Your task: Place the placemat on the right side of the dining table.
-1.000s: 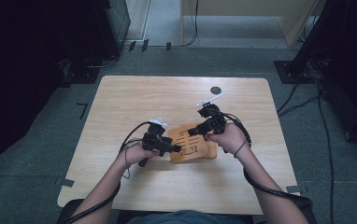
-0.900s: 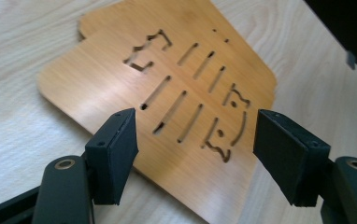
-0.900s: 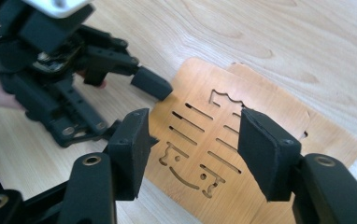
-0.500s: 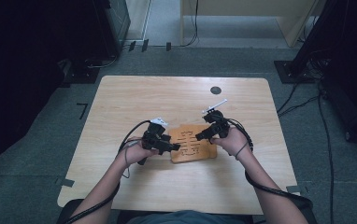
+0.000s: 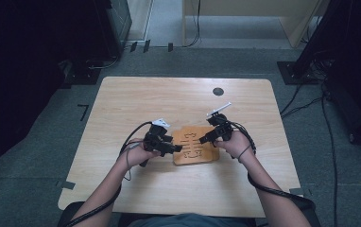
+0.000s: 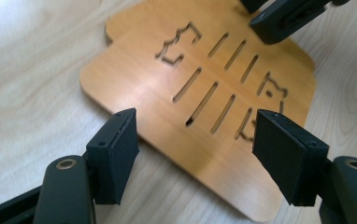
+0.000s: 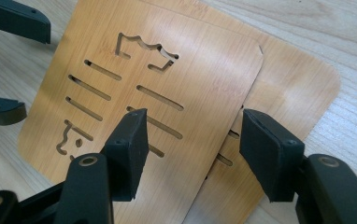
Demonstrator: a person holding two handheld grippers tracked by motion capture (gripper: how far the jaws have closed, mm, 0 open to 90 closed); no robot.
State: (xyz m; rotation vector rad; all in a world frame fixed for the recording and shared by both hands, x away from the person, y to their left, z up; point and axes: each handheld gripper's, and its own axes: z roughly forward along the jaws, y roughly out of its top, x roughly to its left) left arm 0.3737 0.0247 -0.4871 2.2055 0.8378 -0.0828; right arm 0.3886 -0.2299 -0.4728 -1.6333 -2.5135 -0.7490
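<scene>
Two thin wooden boards with slot cut-outs lie stacked in the middle of the table [image 5: 145, 104]. The upper board [image 7: 204, 74] sits askew on the lower board [image 7: 293, 88]; in the high view they read as one stack [image 5: 195, 150]. My left gripper [image 6: 195, 154] is open at the stack's left edge, its pads apart on either side of the near corner with nothing pinched. My right gripper [image 7: 193, 149] is open low over the right side, with the upper board's edge running under the gap. In the high view, left gripper [image 5: 177, 148] and right gripper [image 5: 204, 139] face each other across the stack.
A small dark round disc [image 5: 218, 91] lies near the table's far edge. Grey carpet surrounds the table, with dark equipment and cables at left, right and back. Bare tabletop lies on all sides of the stack.
The right gripper has come down toward the right side of the stack. The left gripper and the boards have stayed where they were.
</scene>
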